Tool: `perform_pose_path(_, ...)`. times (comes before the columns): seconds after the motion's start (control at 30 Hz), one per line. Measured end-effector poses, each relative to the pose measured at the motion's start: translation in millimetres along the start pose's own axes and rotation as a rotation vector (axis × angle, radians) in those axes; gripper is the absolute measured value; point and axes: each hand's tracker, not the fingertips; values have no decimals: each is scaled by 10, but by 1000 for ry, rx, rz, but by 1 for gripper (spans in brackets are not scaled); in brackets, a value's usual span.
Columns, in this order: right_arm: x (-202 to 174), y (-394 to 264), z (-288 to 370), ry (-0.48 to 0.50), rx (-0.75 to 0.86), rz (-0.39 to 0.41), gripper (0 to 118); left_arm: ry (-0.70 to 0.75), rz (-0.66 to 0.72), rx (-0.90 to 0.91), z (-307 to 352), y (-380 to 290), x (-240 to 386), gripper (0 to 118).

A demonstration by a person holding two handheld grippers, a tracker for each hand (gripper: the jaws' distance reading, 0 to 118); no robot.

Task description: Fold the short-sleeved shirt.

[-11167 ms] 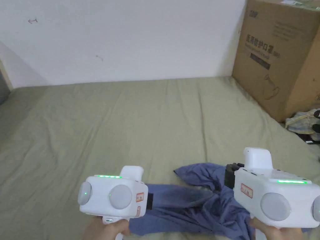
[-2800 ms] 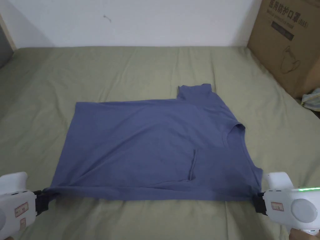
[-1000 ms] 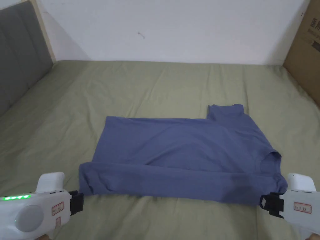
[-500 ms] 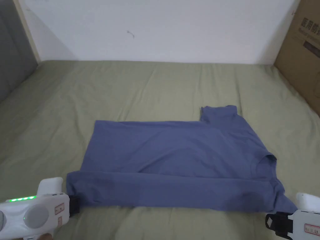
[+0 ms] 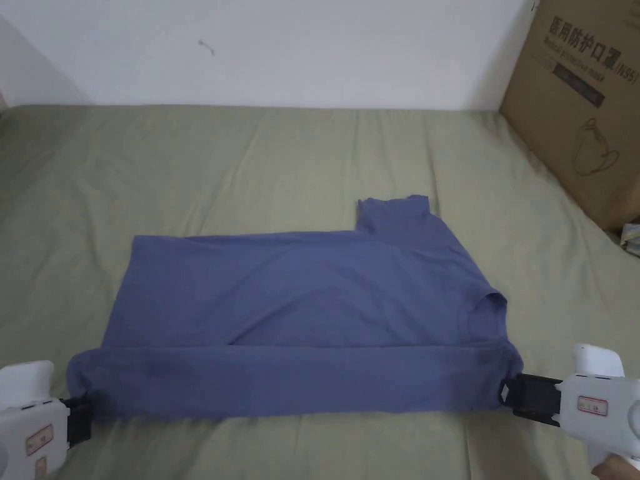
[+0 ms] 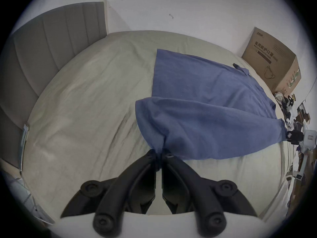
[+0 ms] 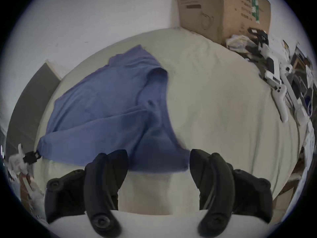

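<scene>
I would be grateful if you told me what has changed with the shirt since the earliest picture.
The shirt, once crumpled, now lies spread on the bed, its near edge folded over. The left gripper grips one corner; the right gripper has opened beside the other. The cardboard box remains at the bed's right.

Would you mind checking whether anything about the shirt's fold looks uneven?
Yes: the right gripper is open and off the shirt, while the left gripper pinches its corner, so the folded band bunches there.
</scene>
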Motion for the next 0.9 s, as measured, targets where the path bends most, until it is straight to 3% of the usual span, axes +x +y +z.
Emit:
perform_pose_path(0.07,81,-41,-85,27,-13,-69,77,-1,4,-2,2,11,-11,4)
perform_pose_path(0.1,110,-74,-126,42,-21,-78,68,-2,5,-3,3,13,-10,4)
perform_pose_path(0.17,87,-133,-157,17,-16,-57,31,2,-1,0,17,17,9,4)
perform_pose_path(0.23,29,-163,-90,33,2,-34,11,7,-11,-3,29,21,32,4)
perform_pose_path(0.27,0,-145,-75,86,-13,-45,11,10,-22,-3,39,24,43,4)
perform_pose_path(0.33,-83,-104,-42,15,-4,25,11,19,-37,-3,63,38,43,4)
perform_pose_path(0.47,-121,-19,134,4,10,76,10,18,-36,6,177,65,-3,4)
perform_pose_path(0.7,41,6,541,23,39,93,10,31,-115,17,534,-66,-18,4)
perform_pose_path(0.9,261,-375,604,33,-25,83,10,56,-166,-42,629,-461,-21,4)
